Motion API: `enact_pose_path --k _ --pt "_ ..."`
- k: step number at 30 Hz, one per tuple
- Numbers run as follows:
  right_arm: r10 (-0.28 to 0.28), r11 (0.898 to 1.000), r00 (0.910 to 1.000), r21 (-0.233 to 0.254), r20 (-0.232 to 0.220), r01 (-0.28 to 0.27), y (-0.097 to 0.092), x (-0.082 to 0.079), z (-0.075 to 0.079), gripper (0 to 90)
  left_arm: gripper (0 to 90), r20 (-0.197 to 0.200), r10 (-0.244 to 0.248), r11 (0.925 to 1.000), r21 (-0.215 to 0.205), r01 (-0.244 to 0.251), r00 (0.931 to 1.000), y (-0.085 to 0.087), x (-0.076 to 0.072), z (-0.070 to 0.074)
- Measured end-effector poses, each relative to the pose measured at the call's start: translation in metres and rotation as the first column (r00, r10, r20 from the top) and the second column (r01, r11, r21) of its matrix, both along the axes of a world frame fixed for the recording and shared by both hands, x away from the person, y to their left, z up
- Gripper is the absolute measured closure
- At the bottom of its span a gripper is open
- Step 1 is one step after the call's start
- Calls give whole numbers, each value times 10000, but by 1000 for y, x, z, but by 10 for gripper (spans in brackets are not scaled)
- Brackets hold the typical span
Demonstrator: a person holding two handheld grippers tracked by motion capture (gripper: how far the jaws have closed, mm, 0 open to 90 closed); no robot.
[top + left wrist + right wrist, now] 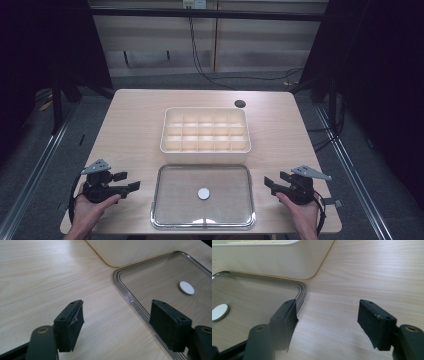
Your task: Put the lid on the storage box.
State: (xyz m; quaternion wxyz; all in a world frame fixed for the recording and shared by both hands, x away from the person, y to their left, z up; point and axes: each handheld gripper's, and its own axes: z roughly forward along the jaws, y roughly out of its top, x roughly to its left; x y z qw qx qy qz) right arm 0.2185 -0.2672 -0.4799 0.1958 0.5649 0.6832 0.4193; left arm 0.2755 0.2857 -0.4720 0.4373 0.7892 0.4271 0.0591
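We see the left gripper [131, 186] left of the clear lid [165, 210], jaws wide, gripping nothing, right gripper [270, 182] right of it, jaws also wide and empty, lid near the box [205, 154], 1 white disc [203, 193] at its centre.

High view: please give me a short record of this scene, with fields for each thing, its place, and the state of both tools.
surface: wooden table
far item: cream compartment box, open, compartments look empty
near item: clear lid, lying flat in front of the box
lid centre: white round disc
left tool: open, holds nothing, left of the lid
right tool: open, holds nothing, right of the lid
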Motion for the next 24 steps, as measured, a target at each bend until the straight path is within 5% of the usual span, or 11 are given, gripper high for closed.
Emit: enact_pose_path --k 6,12,17,24 --pt "472 9985 9988 279 -151 -468 2 -2 2 350 294 67 -331 9990 304 329 9994 -3 -4 0" --pt "892 9934 9960 728 -75 -884 1 -6 7 229 306 56 -612 9979 234 611 9981 -10 -10 2" --pt "1068 9914 9943 750 77 -1071 10 -10 14 355 363 -19 -1043 9945 -56 1043 9945 -19 -16 10" --pt "1584 9837 9873 869 -75 -1572 26 -9 19 364 405 -126 -1339 9910 -108 1337 9909 -32 -16 14"
